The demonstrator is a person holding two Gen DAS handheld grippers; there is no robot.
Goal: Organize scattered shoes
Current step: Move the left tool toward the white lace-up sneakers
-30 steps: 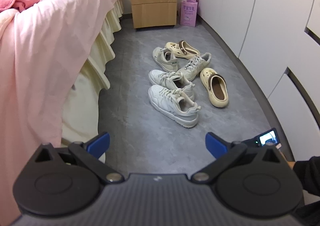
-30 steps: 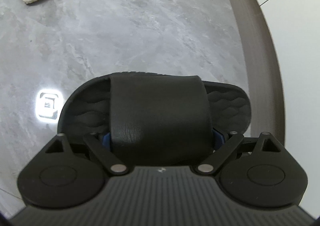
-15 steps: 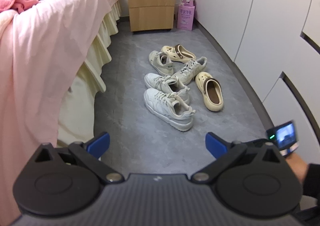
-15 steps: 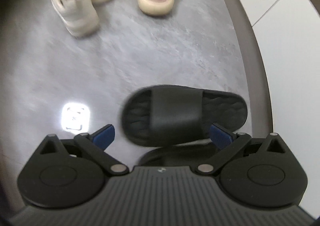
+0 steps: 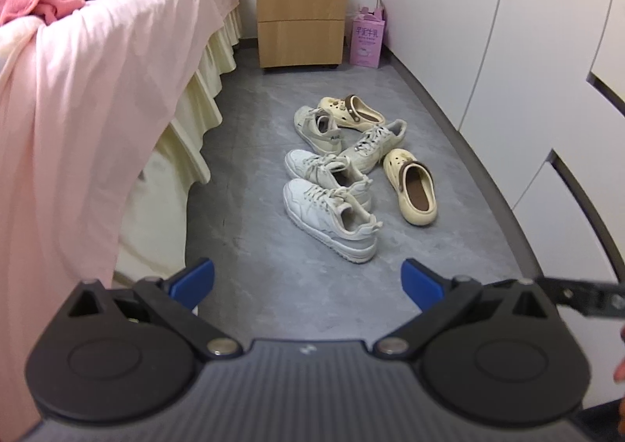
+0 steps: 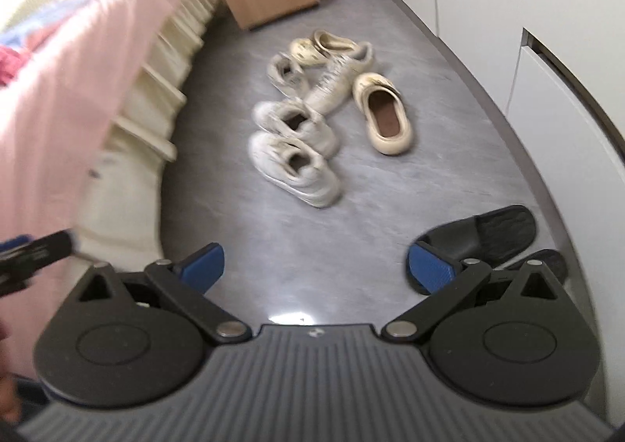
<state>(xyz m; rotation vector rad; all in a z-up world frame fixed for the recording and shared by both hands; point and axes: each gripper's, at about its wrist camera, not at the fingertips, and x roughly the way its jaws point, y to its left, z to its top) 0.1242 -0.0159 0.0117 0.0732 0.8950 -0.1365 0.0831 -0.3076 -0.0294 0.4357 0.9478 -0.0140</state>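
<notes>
Several pale shoes lie scattered on the grey floor: a pair of white sneakers (image 5: 332,207), two more sneakers (image 5: 318,131) behind them, and two cream clogs, one near (image 5: 412,188) and one far (image 5: 351,111). The right wrist view shows the same heap (image 6: 293,160), blurred, and a black slide sandal (image 6: 484,235) by the wall at right, with a second black one (image 6: 543,262) just behind it. My left gripper (image 5: 306,281) is open and empty, held high and short of the heap. My right gripper (image 6: 316,264) is open and empty, just left of the black slides.
A bed with a pink sheet (image 5: 78,121) fills the left side. White cabinet doors (image 5: 508,51) run along the right wall. A wooden drawer unit (image 5: 300,12) and a pink carton (image 5: 367,37) stand at the far end.
My right gripper let go of the black slide, which now lies by the wall, and it rose and tilted up toward the heap. My left gripper drew back slightly.
</notes>
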